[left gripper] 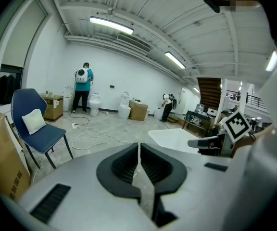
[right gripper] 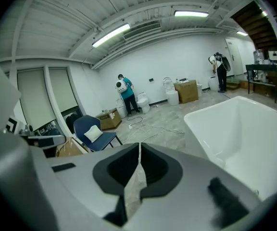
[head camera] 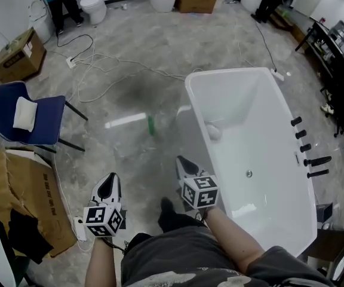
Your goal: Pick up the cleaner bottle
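A small green cleaner bottle (head camera: 151, 125), blurred, stands on the grey floor just left of the white bathtub (head camera: 199, 103). My left gripper (head camera: 111, 179) is low in the head view, well short of the bottle and to its left, jaws shut and empty. My right gripper (head camera: 181, 159) is beside the tub's near corner, also short of the bottle, shut with nothing held. In the left gripper view the left gripper (left gripper: 138, 146) has its jaws together, and so has the right gripper (right gripper: 139, 145) in its own view. Neither gripper view shows the bottle.
A blue chair (head camera: 46, 121) with a white cushion and a torn cardboard box (head camera: 17, 190) stand at the left. White cables (head camera: 100, 61) trail over the floor beyond the bottle. Black tap handles (head camera: 306, 151) line the tub's right rim. Toilets, boxes and people are at the far wall.
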{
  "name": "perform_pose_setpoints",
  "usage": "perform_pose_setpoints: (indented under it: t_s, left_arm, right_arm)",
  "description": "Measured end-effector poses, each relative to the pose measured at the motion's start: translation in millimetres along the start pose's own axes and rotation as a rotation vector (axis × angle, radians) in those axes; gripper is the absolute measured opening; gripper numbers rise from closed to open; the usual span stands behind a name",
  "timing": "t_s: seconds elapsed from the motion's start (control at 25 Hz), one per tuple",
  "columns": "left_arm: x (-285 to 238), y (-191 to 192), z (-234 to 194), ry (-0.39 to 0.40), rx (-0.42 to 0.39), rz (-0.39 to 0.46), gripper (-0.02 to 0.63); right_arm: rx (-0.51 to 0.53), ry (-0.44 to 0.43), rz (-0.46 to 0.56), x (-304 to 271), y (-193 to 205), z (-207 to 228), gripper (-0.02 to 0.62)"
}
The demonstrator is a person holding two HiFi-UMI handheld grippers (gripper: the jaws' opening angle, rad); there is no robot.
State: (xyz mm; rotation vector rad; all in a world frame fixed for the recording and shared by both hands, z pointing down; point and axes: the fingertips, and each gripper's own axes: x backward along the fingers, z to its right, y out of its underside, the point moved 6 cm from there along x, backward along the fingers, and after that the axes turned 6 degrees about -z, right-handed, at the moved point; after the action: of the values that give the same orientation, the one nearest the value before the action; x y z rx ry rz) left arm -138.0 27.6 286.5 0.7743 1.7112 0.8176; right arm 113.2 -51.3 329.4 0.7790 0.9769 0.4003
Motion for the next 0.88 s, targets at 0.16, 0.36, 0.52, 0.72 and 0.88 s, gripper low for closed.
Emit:
perform_pose_setpoints:
  t_s: [0.16,0.36,0.52,0.72,0.88]
  left_arm:
    - [-24,-21,-9,-0.043,0.005,0.025,0.026]
    - [-52,-39,-21,-0.053,-0.024,0.021,0.026]
    - [-81,-49,-34,-0.044,-0.046,0.013,0.026]
    - [-124,-63,-64,-0.020,-0.051,0.015,0.026]
    - [-165,-76,-89,0.005,-0.062,0.013,0.026]
  right_arm:
    - [0.009,-0.017,0.016,-17,-15,16,0.026]
    - [-0.006,-0.044,0.017,-42,-29,28,0.026]
    - [-0.018,-0.034,0.001,-66,-38,39,0.026]
    - [-0.018,0.025,0.013,-98,-52,52,0.026]
    - [-0.028,0.074,0.021,-133,-68,61,0.026]
